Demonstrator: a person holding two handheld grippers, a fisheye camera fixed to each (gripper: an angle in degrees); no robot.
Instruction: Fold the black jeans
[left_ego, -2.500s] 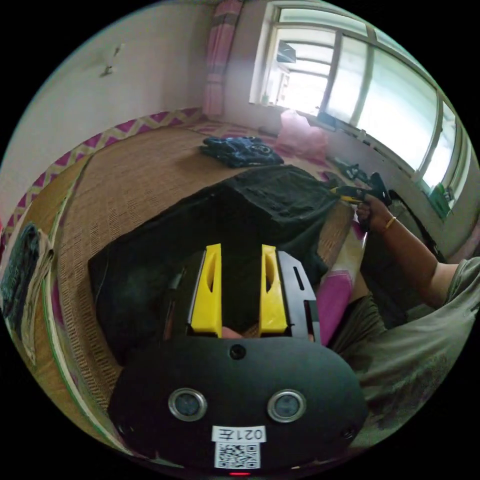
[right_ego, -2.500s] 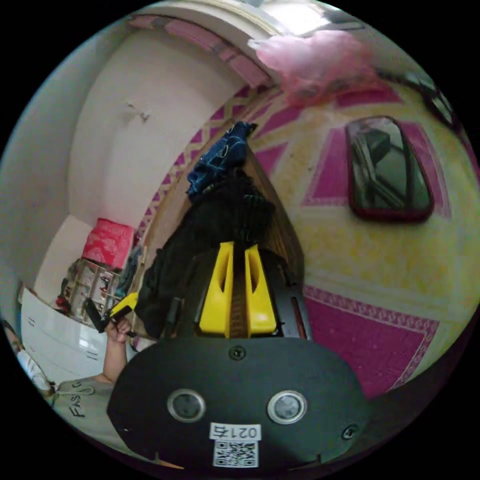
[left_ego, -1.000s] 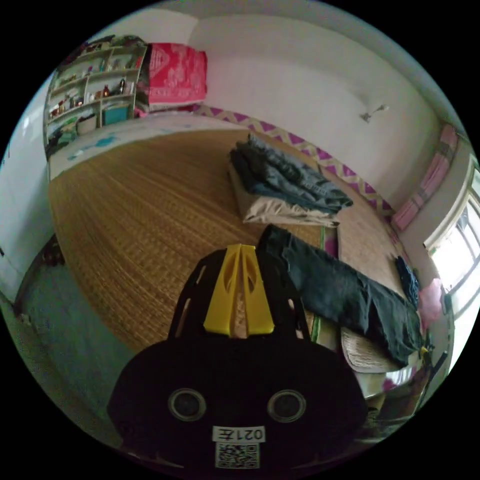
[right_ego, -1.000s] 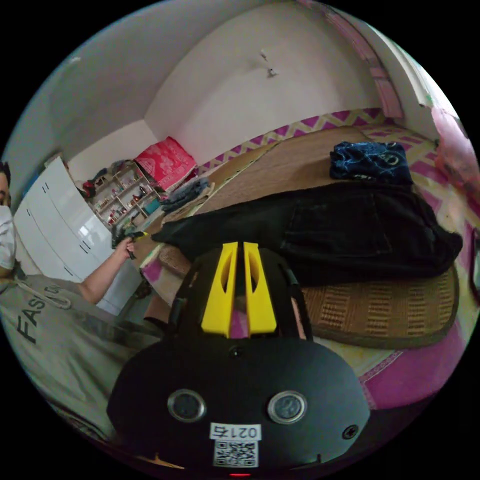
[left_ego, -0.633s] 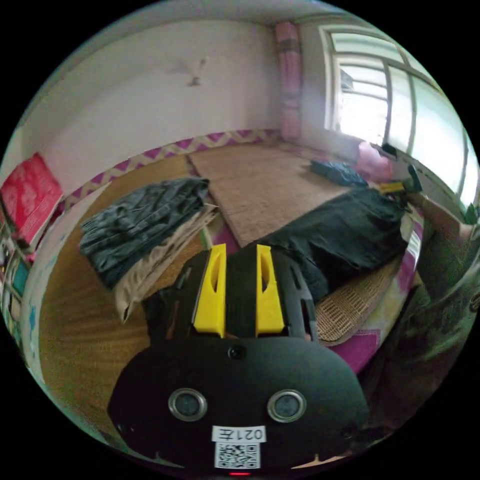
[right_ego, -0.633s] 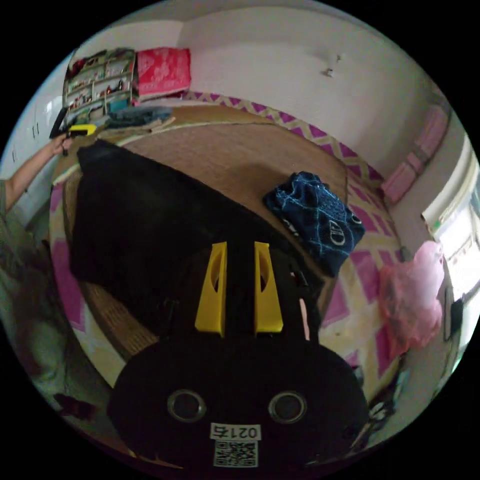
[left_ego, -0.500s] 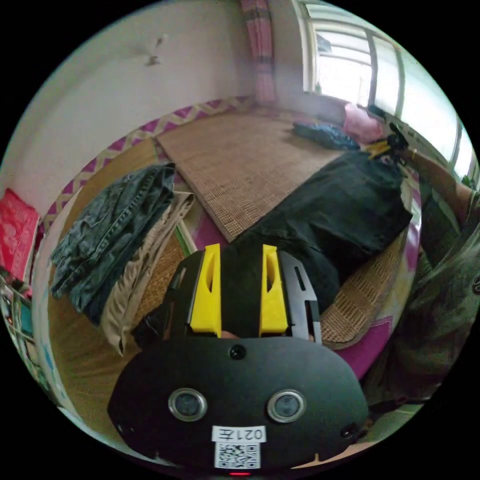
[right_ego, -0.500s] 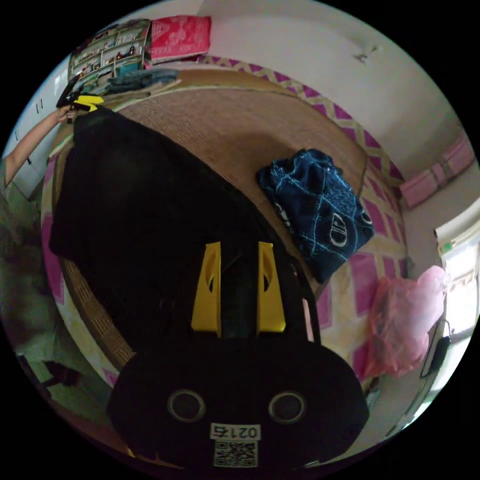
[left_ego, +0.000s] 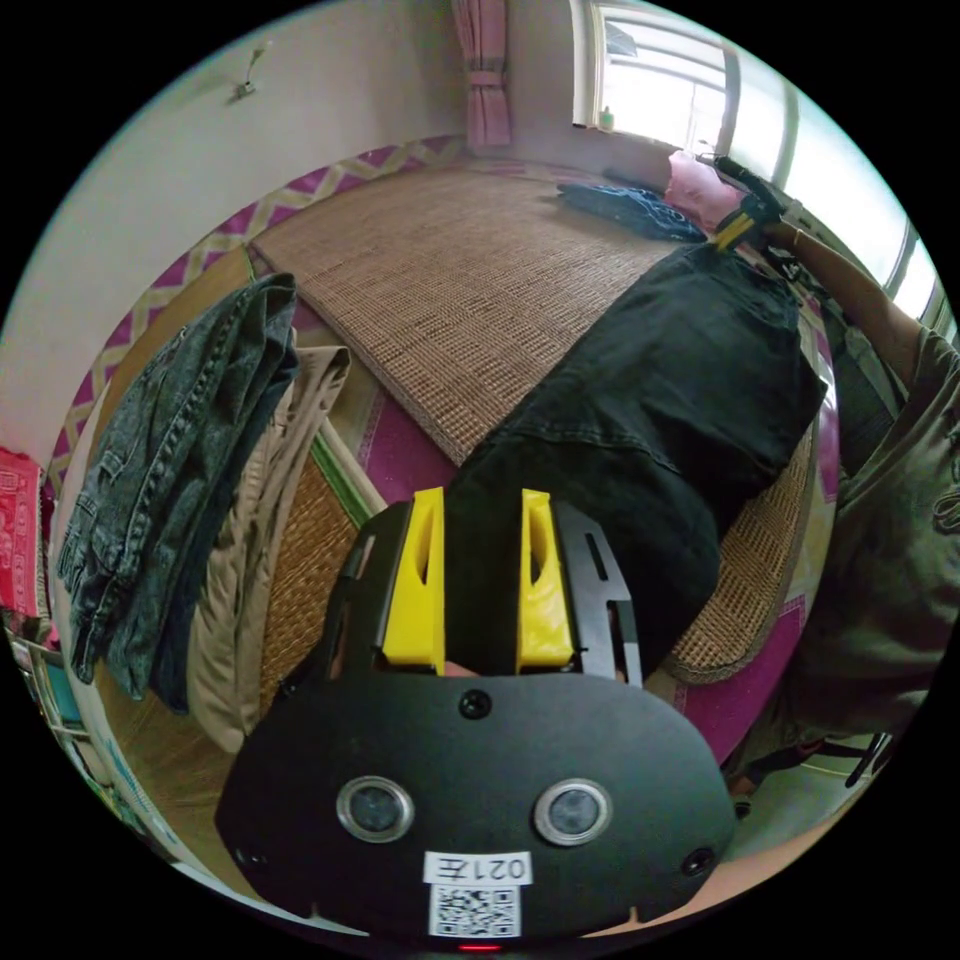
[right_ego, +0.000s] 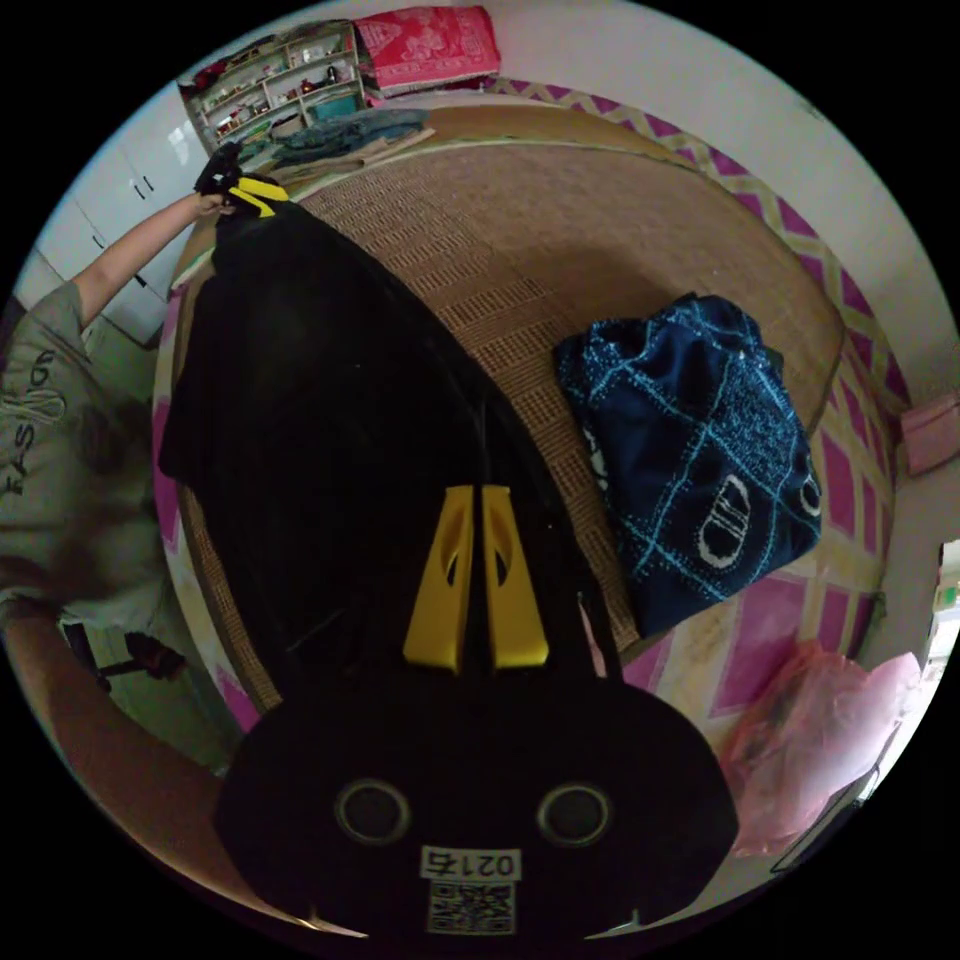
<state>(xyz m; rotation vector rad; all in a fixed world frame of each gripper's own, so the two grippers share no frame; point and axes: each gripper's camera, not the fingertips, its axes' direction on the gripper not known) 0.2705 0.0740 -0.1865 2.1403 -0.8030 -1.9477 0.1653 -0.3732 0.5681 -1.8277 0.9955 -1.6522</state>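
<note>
two yellow-jawed grippers are at opposite ends of the long black denim jeans (left_ego: 660, 400), which lie stretched along the near edge of a woven straw mat (left_ego: 470, 260). in the left gripper view, my left gripper (left_ego: 481, 500) has its jaws apart with black cloth between them; i cannot tell whether they press on it. far along the jeans, the right gripper (left_ego: 735, 228) sits at the other end, with a hand behind it. in the right gripper view, the right gripper (right_ego: 474, 497) has its jaws nearly together over the dark fabric; i cannot tell if cloth is pinched between them. the left gripper (right_ego: 245, 195) shows at the far end of the jeans (right_ego: 320, 400). a folded navy garment with a pale blue line pattern (right_ego: 690, 440) lies just beside the jeans on the mat (right_ego: 520, 240). a stack of folded grey denim and beige clothes (left_ego: 190, 480) lies apart from the jeans. a pink plastic bag (right_ego: 830, 730) sits near the navy garment.
</note>
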